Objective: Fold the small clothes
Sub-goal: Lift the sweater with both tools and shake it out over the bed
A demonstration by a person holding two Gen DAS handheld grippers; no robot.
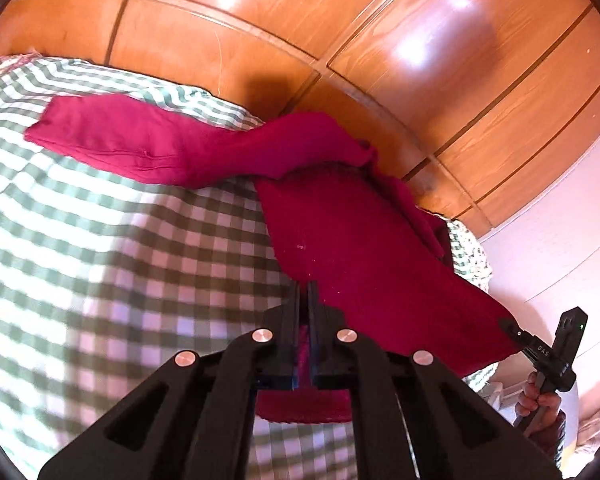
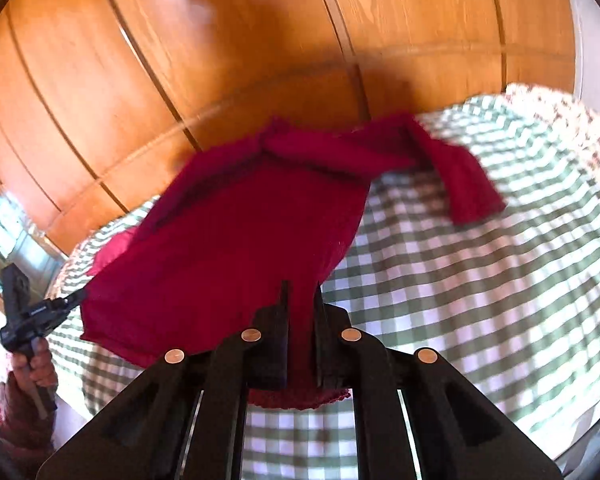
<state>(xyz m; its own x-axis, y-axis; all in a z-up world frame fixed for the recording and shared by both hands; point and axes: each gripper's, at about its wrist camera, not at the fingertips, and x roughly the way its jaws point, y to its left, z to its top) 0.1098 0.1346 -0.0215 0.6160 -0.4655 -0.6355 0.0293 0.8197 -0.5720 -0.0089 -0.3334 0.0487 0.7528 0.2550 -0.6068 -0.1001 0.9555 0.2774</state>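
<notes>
Left wrist view: the left hand-held gripper (image 1: 304,292) is pinched closed on the near hem of a dark red knit sweater (image 1: 340,232), cloth showing between its fingers.
Right wrist view: the right hand-held gripper (image 2: 302,292) is likewise clamped on the hem, a red strip caught between its fingers.
Garment position: the sweater's body runs from both grippers toward the far wooden wardrobe (image 1: 340,40); its lower part looks lifted off the green-checked bed cover (image 1: 100,260), and one sleeve (image 1: 120,136) lies spread out to the left on the bed.
Progress: I judge the work to be early; both hem corners are gripped, yet no fold is visible.
Remaining: sleeves to bring in, body to fold over.
Other hand: each view shows the opposite gripper at the hem's other corner.
</notes>
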